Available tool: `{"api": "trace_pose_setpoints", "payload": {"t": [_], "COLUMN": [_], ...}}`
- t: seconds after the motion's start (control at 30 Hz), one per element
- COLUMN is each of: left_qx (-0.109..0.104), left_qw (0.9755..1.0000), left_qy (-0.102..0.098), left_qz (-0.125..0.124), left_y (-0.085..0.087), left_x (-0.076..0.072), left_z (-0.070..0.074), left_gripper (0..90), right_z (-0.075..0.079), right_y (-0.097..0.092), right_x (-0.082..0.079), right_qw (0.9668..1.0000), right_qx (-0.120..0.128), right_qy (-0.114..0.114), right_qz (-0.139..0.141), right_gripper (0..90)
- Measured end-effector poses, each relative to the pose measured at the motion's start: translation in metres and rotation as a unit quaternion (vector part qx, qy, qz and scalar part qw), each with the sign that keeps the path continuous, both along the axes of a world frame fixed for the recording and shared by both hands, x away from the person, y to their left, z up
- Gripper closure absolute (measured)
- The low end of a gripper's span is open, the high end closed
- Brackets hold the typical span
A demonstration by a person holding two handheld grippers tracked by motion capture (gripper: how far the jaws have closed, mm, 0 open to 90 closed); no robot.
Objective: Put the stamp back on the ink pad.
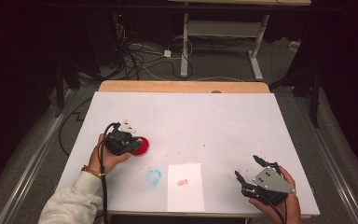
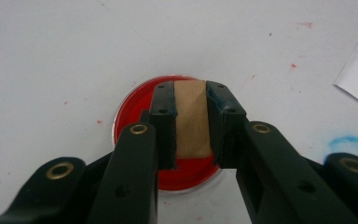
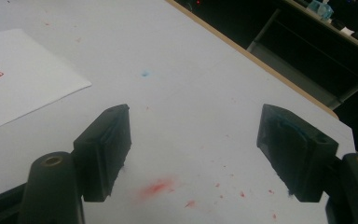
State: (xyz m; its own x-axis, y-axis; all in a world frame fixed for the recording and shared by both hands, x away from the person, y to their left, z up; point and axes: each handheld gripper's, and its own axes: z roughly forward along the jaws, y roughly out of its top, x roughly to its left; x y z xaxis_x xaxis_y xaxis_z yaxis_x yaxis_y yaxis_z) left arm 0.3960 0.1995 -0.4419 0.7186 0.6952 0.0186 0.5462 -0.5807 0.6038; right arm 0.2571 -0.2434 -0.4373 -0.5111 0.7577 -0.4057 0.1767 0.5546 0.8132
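Two grippers at a white table, one holding a stamp over red ink, one waiting empty

The left gripper [image 2: 190, 123] has its jaws narrow, clamped on a small light-brown wooden stamp block [image 2: 191, 116], and it keeps the block standing down into the round shallow dish of red ink [image 2: 135, 105] near the table's left edge, probably to load its face with colour. The white rectangular sheet of paper [image 1: 184, 186] lies at the front edge, about the middle, and already carries one small red print [image 1: 182, 182], so I judge it is placed to receive the next one. The right gripper [image 3: 193, 151] hovers low over the front right corner with jaws wide and nothing between them, clear of the sheet. The white table top [image 1: 214, 121] shows red specks and a blue smear [image 1: 153, 177] just left of the paper
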Motion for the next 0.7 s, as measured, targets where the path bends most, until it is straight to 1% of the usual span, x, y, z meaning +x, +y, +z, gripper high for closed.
{"api": "trace_pose_setpoints", "payload": {"t": [0.23,0.43,0.53,0.63,0.67,0.7], "left_qx": [0.010,0.019,0.015,0.016,0.016,0.014], "left_qw": [0.9999,0.9998,0.9998,0.9998,0.9998,0.9999], "left_qy": [0.010,0.008,0.010,0.007,0.007,0.007], "left_qz": [0.006,0.003,0.005,0.007,0.010,0.006], "left_y": [0.0011,-0.0007,-0.0001,0.0000,-0.0001,-0.0002], "left_x": [0.0037,0.0039,0.0042,0.0042,0.0041,0.0039], "left_z": [-0.0073,-0.0088,-0.0093,-0.0090,-0.0088,-0.0085], "left_gripper": [71.7,73.3,73.0,72.2,69.8,69.4], "right_z": [0.0001,-0.0001,0.0001,0.0002,0.0002,0.0002], "right_y": [-0.0002,0.0001,0.0001,0.0002,0.0002,0.0004], "right_x": [-0.0002,-0.0002,-0.0003,-0.0006,-0.0006,-0.0007], "right_qw": [1.0000,1.0000,1.0000,1.0000,1.0000,1.0000], "right_qx": [-0.001,-0.003,-0.004,-0.002,-0.002,-0.002], "right_qy": [0.000,0.001,0.000,0.000,0.000,0.000], "right_qz": [0.000,0.001,0.001,0.001,0.001,0.001], "right_gripper": [26.1,26.1,26.1,26.1,26.1,26.2]}}
